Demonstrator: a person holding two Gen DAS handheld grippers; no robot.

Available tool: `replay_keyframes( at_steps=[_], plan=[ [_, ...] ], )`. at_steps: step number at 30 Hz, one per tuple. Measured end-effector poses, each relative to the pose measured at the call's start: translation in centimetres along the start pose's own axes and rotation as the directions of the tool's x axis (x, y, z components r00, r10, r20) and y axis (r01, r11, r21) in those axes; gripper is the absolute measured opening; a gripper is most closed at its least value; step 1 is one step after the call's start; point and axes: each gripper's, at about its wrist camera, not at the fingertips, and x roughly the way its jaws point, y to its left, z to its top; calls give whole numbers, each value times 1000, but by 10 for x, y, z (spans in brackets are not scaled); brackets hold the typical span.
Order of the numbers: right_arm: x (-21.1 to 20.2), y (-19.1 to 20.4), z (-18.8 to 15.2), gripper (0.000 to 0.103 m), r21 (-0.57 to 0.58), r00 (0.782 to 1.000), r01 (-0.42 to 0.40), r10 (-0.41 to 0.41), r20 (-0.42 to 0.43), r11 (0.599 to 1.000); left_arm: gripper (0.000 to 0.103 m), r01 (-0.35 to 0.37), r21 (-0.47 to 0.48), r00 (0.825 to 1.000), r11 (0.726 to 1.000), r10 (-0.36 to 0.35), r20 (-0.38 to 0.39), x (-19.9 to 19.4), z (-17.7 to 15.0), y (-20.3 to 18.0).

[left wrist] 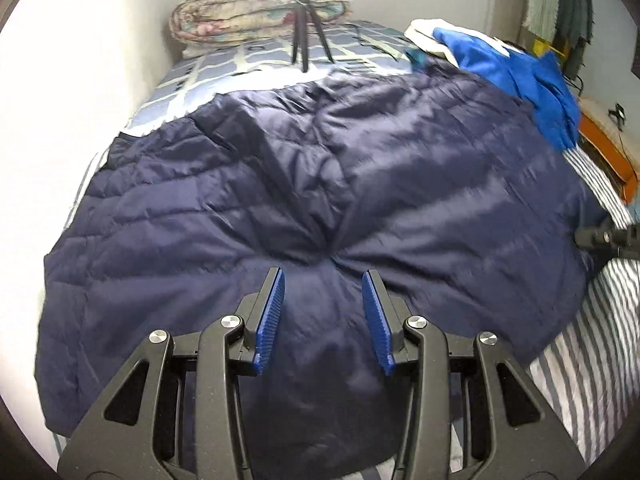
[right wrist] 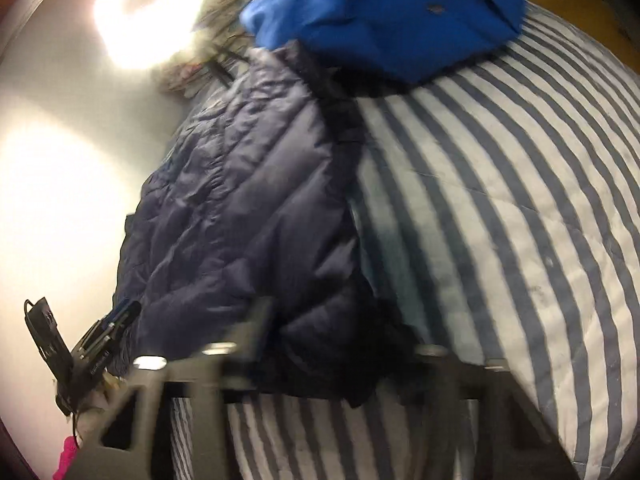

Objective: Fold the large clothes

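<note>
One blue garment (left wrist: 516, 68) overlapping navy jacket (left wrist: 280, 184), tripod (left wrist: 306, 36) behind (right tongs (right wrist: 320, 344) blurred, perhaps gripping).

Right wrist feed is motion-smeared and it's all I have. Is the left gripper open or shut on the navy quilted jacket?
Observer: Open. The left wrist view shows the left gripper with its blue ribbed pads apart, over the navy quilted jacket.
Operator: Jacket flat there?
Observer: No, the fabric puckers into a knot of creases just ahead of the gripper.
Operator: Anything at the far end of the bed?
Observer: A small black tripod stands on the checked sheet, in front of a folded floral quilt.
</note>
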Motion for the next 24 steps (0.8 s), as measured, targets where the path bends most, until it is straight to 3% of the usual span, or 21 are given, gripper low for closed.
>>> replay_keyframes(
  at_steps=[2,6,11,19,24],
  plan=[
    [-9,25,-1,15,-95,997,67,-63,41,993,42,-15,21,1000,1000,15,-16,11,-4,-6],
    [-33,73,-6,11,-270,980,167,-131,147,948,42,-36,60,999,998,36,-5,23,-15,-11],
    [-64,126,-6,10,-379,954,233,-136,267,896,42,31,-54,999,998,-34,-39,5,-7,9],
    [-71,169,-9,9,-439,947,231,-98,305,868,42,116,-212,993,970,-119,-1,-111,-9,51],
    [-73,198,-13,8,-490,939,237,-70,336,839,42,232,-382,971,895,-238,32,-182,-40,74]
  ],
)
